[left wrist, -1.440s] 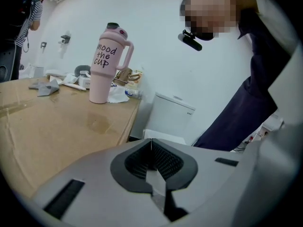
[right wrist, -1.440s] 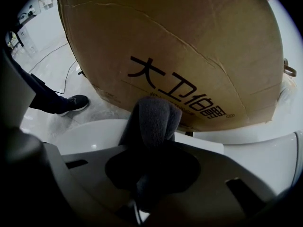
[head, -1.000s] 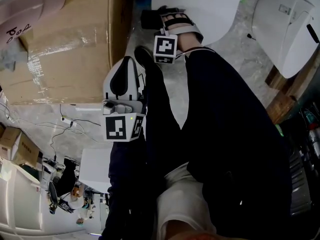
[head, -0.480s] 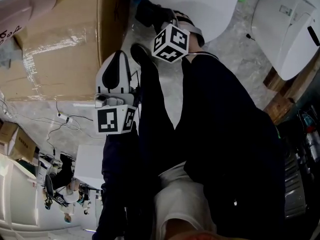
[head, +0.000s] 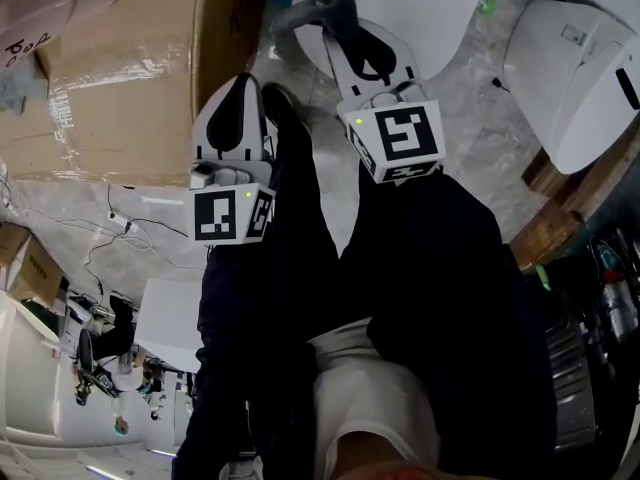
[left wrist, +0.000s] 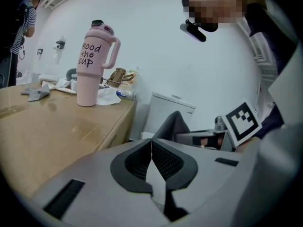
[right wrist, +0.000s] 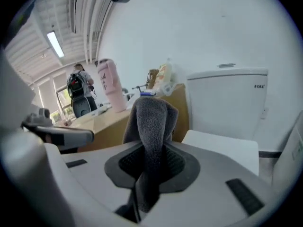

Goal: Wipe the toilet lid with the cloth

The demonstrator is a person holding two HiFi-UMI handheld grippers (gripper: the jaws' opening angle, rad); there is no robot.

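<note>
In the head view the grey cloth (head: 322,6) hangs from my right gripper (head: 343,34), which is shut on it just over the near edge of the white toilet lid (head: 435,8). The right gripper view shows the cloth (right wrist: 152,119) pinched between the jaws, with the lid (right wrist: 227,146) and the tank (right wrist: 227,100) ahead. My left gripper (head: 240,82) is held to the left of the lid beside the wooden counter; its jaws are shut with nothing between them (left wrist: 151,144). The left gripper view also catches the cloth (left wrist: 171,125).
A wooden counter (head: 130,78) stands left of the toilet and carries a pink cup (left wrist: 94,63) and clutter. A second white toilet (head: 585,63) sits at the right by wooden boards. My dark trouser legs (head: 420,268) fill the middle. Cables (head: 120,226) lie on the floor.
My right gripper has swung up and to the right, bringing the grey cloth over the edge of the lid. The left gripper has barely shifted.
</note>
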